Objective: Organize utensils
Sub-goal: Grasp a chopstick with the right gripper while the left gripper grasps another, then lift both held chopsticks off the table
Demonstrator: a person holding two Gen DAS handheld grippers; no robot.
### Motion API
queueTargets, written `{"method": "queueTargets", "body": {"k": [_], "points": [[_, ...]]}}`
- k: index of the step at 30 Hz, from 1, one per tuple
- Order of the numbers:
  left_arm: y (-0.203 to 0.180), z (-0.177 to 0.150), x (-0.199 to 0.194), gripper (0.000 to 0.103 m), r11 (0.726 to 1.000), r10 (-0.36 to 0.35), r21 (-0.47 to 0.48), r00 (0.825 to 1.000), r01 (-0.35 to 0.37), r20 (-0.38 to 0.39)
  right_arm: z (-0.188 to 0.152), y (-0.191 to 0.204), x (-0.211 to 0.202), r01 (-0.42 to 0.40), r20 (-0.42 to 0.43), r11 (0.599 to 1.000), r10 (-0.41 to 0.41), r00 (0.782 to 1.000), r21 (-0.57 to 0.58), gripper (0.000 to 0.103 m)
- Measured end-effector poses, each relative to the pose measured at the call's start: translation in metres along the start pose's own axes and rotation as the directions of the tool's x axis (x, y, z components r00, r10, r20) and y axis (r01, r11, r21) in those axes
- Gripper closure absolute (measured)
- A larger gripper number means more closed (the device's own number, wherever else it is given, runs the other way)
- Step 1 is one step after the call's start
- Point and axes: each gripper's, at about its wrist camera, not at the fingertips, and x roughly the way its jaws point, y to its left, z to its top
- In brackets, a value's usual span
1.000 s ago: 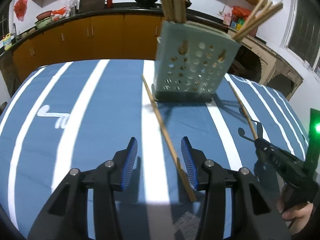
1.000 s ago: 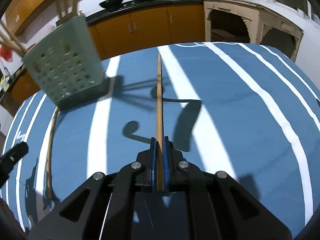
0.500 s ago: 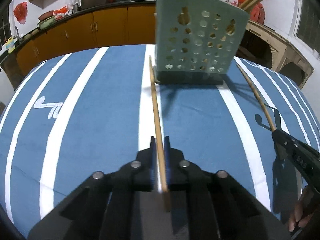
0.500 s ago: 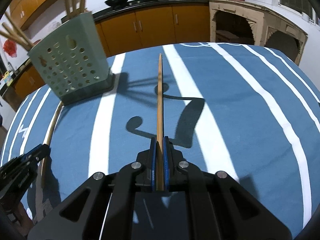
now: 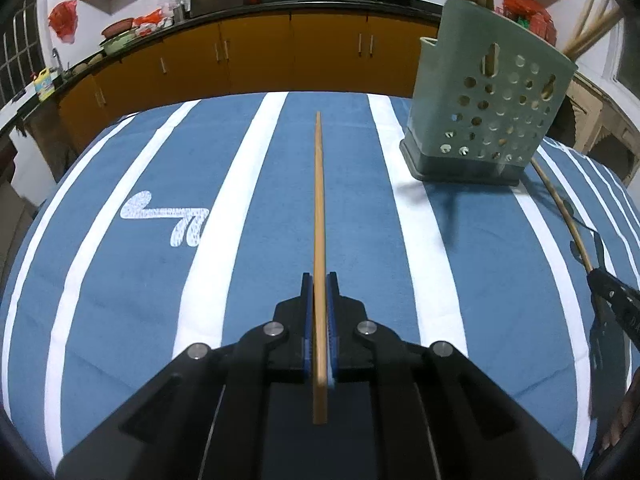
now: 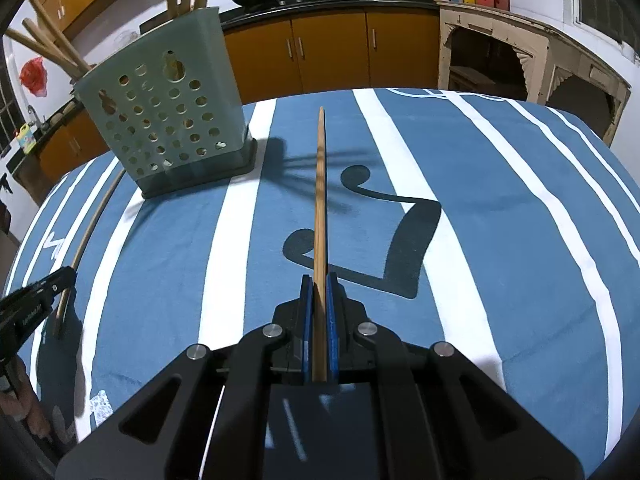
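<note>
While the left claw point(image 5: 319, 280) clamps one wooden chopstick point(image 5: 319, 208) between its blue pads, the stick juts straight forward over the bench point(image 5: 256, 184) with its blue, white-striped cloth. Likewise, the right claw point(image 6: 319, 280) is closed on a second chopstick point(image 6: 320, 184), also pointing ahead above the cloth. Between the two claws stands the pale green perforated holder point(image 6: 168, 120) with more chopsticks leaning out of its top.

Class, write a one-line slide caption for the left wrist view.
Left claw shut on a chopstick above the striped cloth, green holder ahead right.
</note>
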Motion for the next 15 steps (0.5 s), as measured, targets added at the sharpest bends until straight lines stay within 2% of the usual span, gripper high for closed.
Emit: {"method": "queueTargets", "body": {"k": [6,11,15], "points": [[0.0017,0.0009,0.0018,0.091,1.000,-0.017,0.002,1.000,0.017,-0.001,-0.0010,0.0022,-0.0006,-0.003,-0.003,1.000,0.003,1.000,-0.008,0.095],[-0.0033,0.0007,0.0021,0.081,0.999,-0.030,0.019,1.000,0.030,-0.003,-0.0009,0.0039,-0.0001,0.007,-0.004,1.000,-0.007,1.000,-0.016,0.095],[-0.0056,0.0008,0.0023,0.079,0.999,-0.033,0.027,0.999,0.033,-0.004,-0.0008,0.0037,0.0001,0.005,-0.004,1.000,-0.005,1.000,-0.014,0.095]]}}
